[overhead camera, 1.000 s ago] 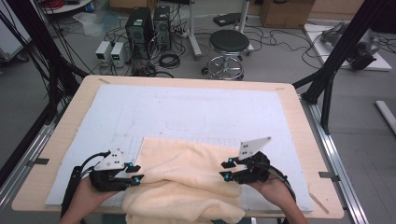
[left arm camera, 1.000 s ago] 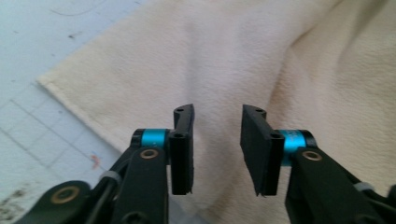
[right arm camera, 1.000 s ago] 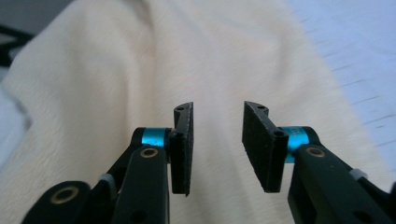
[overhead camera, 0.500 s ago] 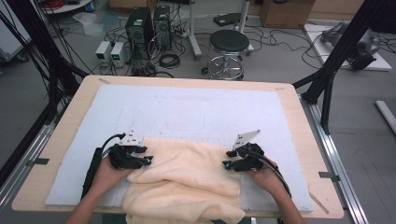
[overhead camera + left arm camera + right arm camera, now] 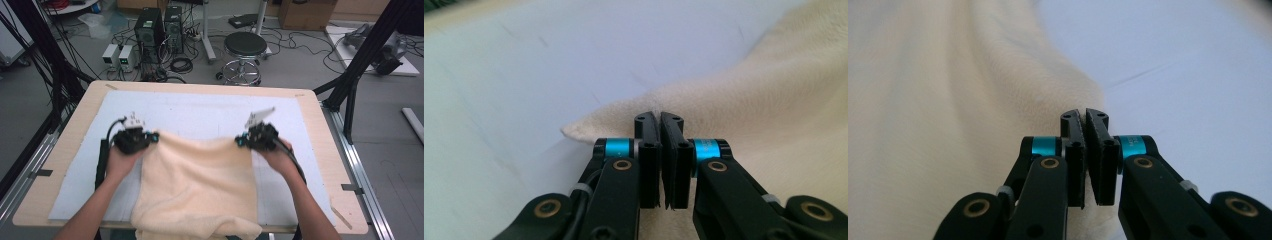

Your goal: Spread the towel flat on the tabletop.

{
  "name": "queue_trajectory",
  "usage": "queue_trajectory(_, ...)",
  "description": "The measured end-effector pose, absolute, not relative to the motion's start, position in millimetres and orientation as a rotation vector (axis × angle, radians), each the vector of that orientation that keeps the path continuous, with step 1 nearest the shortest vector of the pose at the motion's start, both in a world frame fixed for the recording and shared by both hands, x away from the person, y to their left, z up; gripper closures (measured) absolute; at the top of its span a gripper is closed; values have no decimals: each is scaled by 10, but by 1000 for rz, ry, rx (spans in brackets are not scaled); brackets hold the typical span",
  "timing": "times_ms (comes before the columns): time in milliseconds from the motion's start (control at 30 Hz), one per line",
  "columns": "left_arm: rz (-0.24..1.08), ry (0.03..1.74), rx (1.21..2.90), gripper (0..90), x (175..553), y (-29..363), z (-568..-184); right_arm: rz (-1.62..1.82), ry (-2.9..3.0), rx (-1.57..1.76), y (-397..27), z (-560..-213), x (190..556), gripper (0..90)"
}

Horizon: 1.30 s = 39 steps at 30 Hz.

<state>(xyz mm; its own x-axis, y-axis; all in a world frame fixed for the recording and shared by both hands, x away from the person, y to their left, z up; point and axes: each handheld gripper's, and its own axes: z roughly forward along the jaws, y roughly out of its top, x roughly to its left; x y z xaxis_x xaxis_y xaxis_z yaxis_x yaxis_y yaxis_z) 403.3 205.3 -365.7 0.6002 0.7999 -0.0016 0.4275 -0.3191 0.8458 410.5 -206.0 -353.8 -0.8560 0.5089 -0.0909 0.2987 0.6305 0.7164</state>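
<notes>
— Where's the cloth from where you sit?

— I've got a cream towel (image 5: pixel 197 187) spread on the pale blue mat (image 5: pixel 200 112) that covers the wooden table (image 5: pixel 65 137); its far edge runs straight between my two claws, and its near end hangs past the table's front edge; the surface shows a few soft wrinkles.

— And the left claw?

— My left gripper (image 5: pixel 152 137) sits at the towel's far left corner; in the left gripper view (image 5: pixel 659 120) the jaws are pressed together with a sliver of cream fabric pinched between the pads; the corner tip (image 5: pixel 574 131) pokes out just to the side of them, lying on the mat.

— The right one?

— Much the same; my right gripper (image 5: pixel 241 141) is at the far right corner; in the right gripper view (image 5: pixel 1083 117) the jaws are clamped on the towel's edge, cloth (image 5: pixel 948 100) running off to one side and bare mat (image 5: pixel 1198 75) on the other; both hands (image 5: pixel 120 160) rest low over the mat, well apart.

— Anything else nearby?

— Past the table I see a round stool (image 5: pixel 245 47) and computer towers (image 5: pixel 160 27) on the floor amid cables.
</notes>
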Motion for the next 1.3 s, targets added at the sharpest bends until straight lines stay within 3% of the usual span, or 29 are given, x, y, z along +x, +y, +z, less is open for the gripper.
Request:
queue_trajectory(33,580,992,1936,821,4134,2048,-3574,1044,2496,703,-2076,-3412,4263,800)
queue_trajectory(67,626,1044,1914,712,4272,2049,-3462,1044,2433,733,-2091,-3334,4362,652)
queue_trajectory(100,590,1070,1894,608,4340,2079,-3405,1064,2397,813,-2126,-3244,4507,609)
queue_trajectory(133,556,1072,1869,602,4361,2103,-3388,1088,2397,847,-2157,-3213,4576,562)
queue_trajectory(300,507,973,1980,557,4161,2162,-3556,1075,2482,775,-2125,-3391,4411,557)
queue_trajectory(467,426,891,2011,551,3722,2260,-3807,1141,2551,707,-2155,-3632,3982,539)
queue_trajectory(733,390,785,2028,535,3011,2351,-4016,1235,2578,652,-2187,-3727,3390,483)
queue_trajectory(1300,370,720,2059,462,2618,2302,-4150,1250,2585,600,-2130,-4023,3005,427)
